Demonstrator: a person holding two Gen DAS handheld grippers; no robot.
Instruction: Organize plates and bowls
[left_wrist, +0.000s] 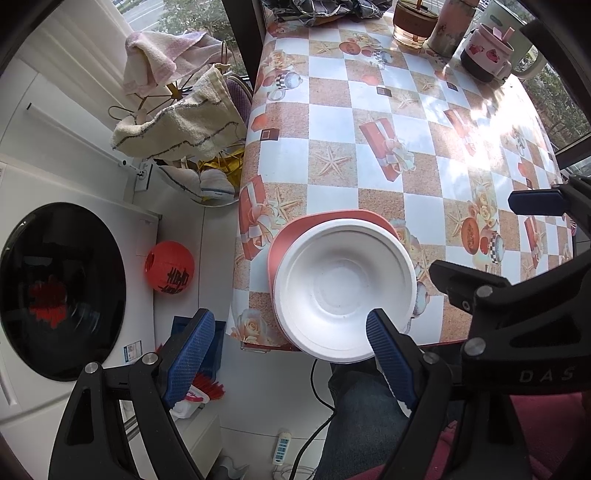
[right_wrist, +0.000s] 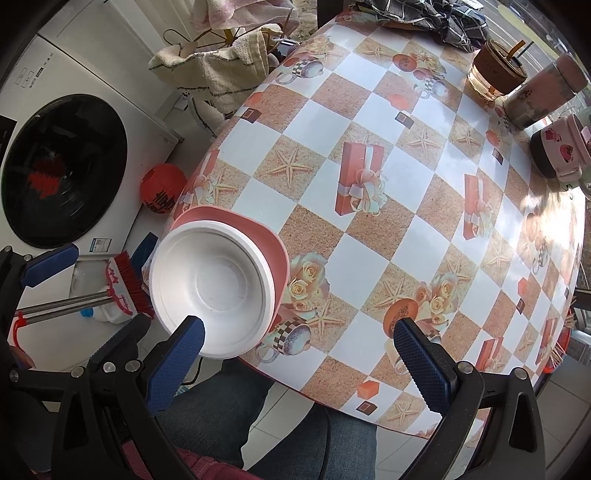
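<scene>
A white bowl (left_wrist: 345, 288) sits inside a pink plate (left_wrist: 295, 230) at the near left corner of the table, overhanging the edge. It also shows in the right wrist view (right_wrist: 212, 284), on the pink plate (right_wrist: 269, 236). My left gripper (left_wrist: 291, 354) is open, its right fingertip over the bowl's near rim, its left finger off the table. My right gripper (right_wrist: 297, 334) is open and empty, its left fingertip over the bowl's near rim. The right gripper also appears at the right of the left wrist view (left_wrist: 495, 236).
The checkered tablecloth (right_wrist: 369, 206) covers the table. A brown cup (right_wrist: 495, 74), a tin (right_wrist: 543, 96) and a pink mug (right_wrist: 561, 147) stand at the far right. A washing machine (left_wrist: 55, 288), red lantern (left_wrist: 170, 267), towels (left_wrist: 184, 122) and a brush (right_wrist: 125, 284) are to the left.
</scene>
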